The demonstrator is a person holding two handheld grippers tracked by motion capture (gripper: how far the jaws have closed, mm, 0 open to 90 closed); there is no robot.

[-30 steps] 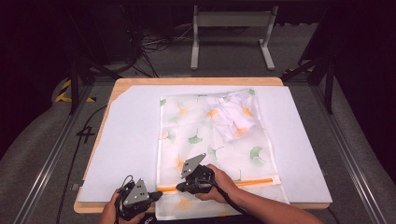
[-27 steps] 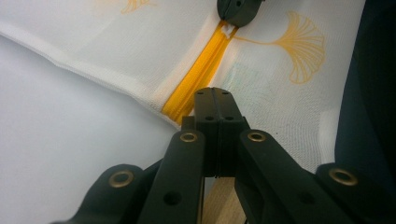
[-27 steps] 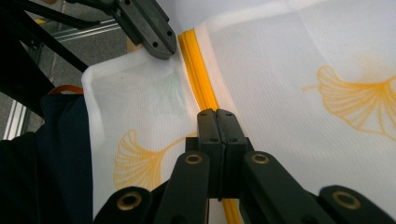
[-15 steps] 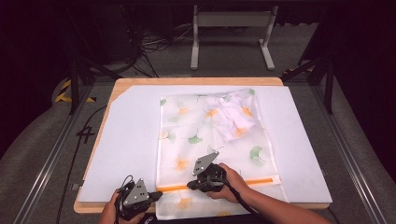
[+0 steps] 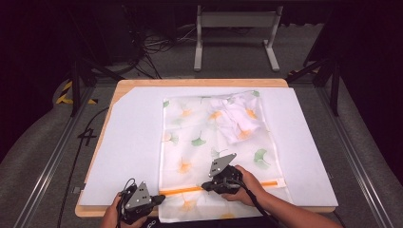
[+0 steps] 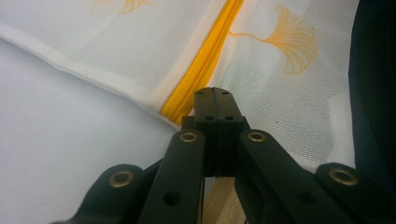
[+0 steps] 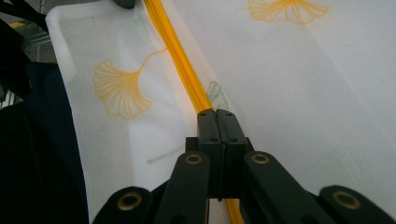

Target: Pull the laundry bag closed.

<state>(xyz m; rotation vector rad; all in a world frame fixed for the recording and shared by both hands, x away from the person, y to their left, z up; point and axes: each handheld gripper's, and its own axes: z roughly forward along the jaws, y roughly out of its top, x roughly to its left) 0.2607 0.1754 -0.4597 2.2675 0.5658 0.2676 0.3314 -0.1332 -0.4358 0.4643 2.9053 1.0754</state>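
Mesh bag (image 5: 214, 142) is laid flat on the tabletop; its orange zipper (image 5: 190, 190) is pinched near the left end by the left gripper (image 5: 159, 198) and midway by the right gripper (image 5: 205, 185), jaws clenched; how much zipping is left cannot be told.

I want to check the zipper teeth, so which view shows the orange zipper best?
The right gripper view: the orange zipper runs long and sharp up the frame. The left gripper view shows a shorter stretch; the high view only a thin line.

High view overhead facing forward-down; both gripper views close along the shared orange zipper (image 5: 223, 187).
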